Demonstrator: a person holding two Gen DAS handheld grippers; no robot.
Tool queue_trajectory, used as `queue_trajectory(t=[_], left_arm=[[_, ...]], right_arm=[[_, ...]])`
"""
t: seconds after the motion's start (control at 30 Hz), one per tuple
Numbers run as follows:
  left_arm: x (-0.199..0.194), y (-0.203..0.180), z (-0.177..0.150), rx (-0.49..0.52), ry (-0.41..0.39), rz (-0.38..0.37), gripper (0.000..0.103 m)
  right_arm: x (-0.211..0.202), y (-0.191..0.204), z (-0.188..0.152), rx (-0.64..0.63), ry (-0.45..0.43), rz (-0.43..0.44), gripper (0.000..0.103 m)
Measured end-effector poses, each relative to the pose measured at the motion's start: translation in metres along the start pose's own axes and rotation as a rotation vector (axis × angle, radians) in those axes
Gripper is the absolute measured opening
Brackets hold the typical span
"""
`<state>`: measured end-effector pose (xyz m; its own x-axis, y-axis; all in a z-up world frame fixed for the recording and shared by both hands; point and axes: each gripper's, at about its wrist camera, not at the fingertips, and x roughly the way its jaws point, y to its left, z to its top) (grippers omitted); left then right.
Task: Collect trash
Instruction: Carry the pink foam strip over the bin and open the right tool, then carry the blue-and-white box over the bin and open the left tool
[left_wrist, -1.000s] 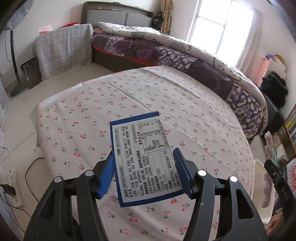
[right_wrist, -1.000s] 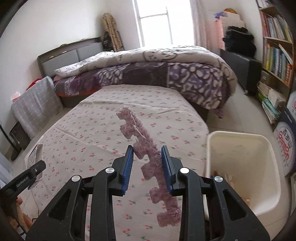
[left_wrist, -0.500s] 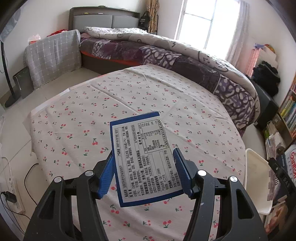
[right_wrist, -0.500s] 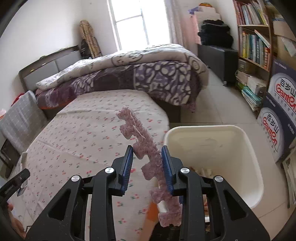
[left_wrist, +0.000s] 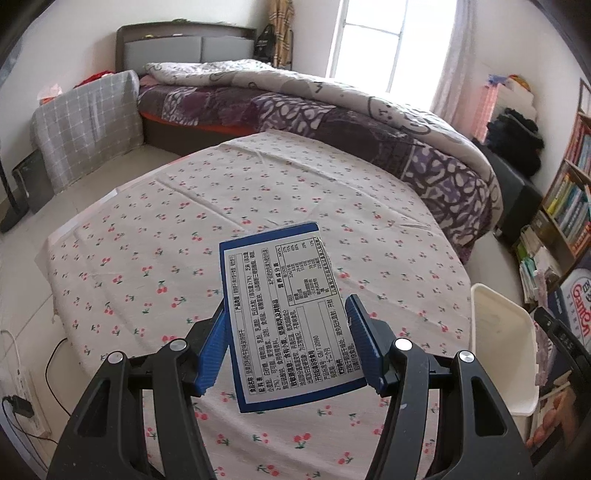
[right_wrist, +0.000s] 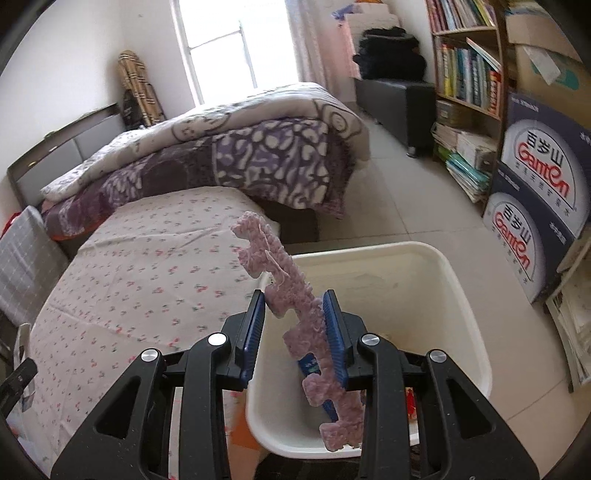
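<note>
My left gripper (left_wrist: 286, 339) is shut on a blue-edged food box (left_wrist: 280, 306) with a white printed label, held above the cherry-print table (left_wrist: 166, 240). My right gripper (right_wrist: 293, 328) is shut on a pink jagged foam strip (right_wrist: 291, 299) and holds it over the white trash bin (right_wrist: 436, 280). The bin also shows at the right edge in the left wrist view (left_wrist: 506, 332). A blue item (right_wrist: 310, 365) lies inside the bin, partly hidden by the strip.
A bed with a purple quilt (right_wrist: 240, 155) lies behind the table. A bookshelf (right_wrist: 469, 74) and stacked water cartons (right_wrist: 535, 206) stand right of the bin. A grey checked cover (left_wrist: 88, 122) and a power strip (left_wrist: 22, 402) are at the left.
My right gripper has swung right with the foam strip, from above the table to above the bin. My left gripper, still holding the box, has turned somewhat right.
</note>
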<state>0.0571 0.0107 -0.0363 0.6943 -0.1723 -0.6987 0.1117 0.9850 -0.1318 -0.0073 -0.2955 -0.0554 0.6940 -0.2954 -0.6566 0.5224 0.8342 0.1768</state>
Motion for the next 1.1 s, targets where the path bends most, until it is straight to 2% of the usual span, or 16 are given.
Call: queue_trajectory(t=[0.1, 0.13, 0.2, 0.3, 0.47, 0.6, 0.97, 1.0, 1.1], left_arm=[[0.000, -0.012, 0.000, 0.028, 0.002, -0.016, 0.060], [0.001, -0.018, 0.000, 0.041, 0.005, -0.025, 0.060], [0.001, -0.030, 0.001, 0.065, 0.007, -0.042, 0.060], [0.000, -0.052, 0.001, 0.111, 0.004, -0.070, 0.060], [0.000, -0.098, 0.001, 0.193, 0.007, -0.135, 0.060], [0.002, -0.135, 0.001, 0.252, 0.021, -0.187, 0.060], [0.013, -0.223, 0.004, 0.352, 0.064, -0.296, 0.061], [0.016, -0.230, 0.006, 0.358, 0.077, -0.310, 0.062], [0.026, -0.244, 0.008, 0.346, 0.140, -0.345, 0.076]], right_arm=[[0.005, -0.010, 0.002, 0.021, 0.018, -0.021, 0.034], [0.007, -0.015, 0.003, 0.029, 0.028, -0.031, 0.038], [0.006, -0.021, 0.004, 0.046, 0.026, -0.045, 0.060], [0.001, -0.032, 0.006, 0.071, 0.004, -0.066, 0.078], [-0.008, -0.053, 0.011, 0.105, -0.029, -0.111, 0.091], [-0.013, -0.073, 0.011, 0.133, -0.042, -0.151, 0.094], [-0.018, -0.132, 0.004, 0.247, -0.037, -0.255, 0.096], [-0.019, -0.137, 0.004, 0.261, -0.040, -0.263, 0.096], [-0.023, -0.144, 0.005, 0.287, -0.050, -0.272, 0.096]])
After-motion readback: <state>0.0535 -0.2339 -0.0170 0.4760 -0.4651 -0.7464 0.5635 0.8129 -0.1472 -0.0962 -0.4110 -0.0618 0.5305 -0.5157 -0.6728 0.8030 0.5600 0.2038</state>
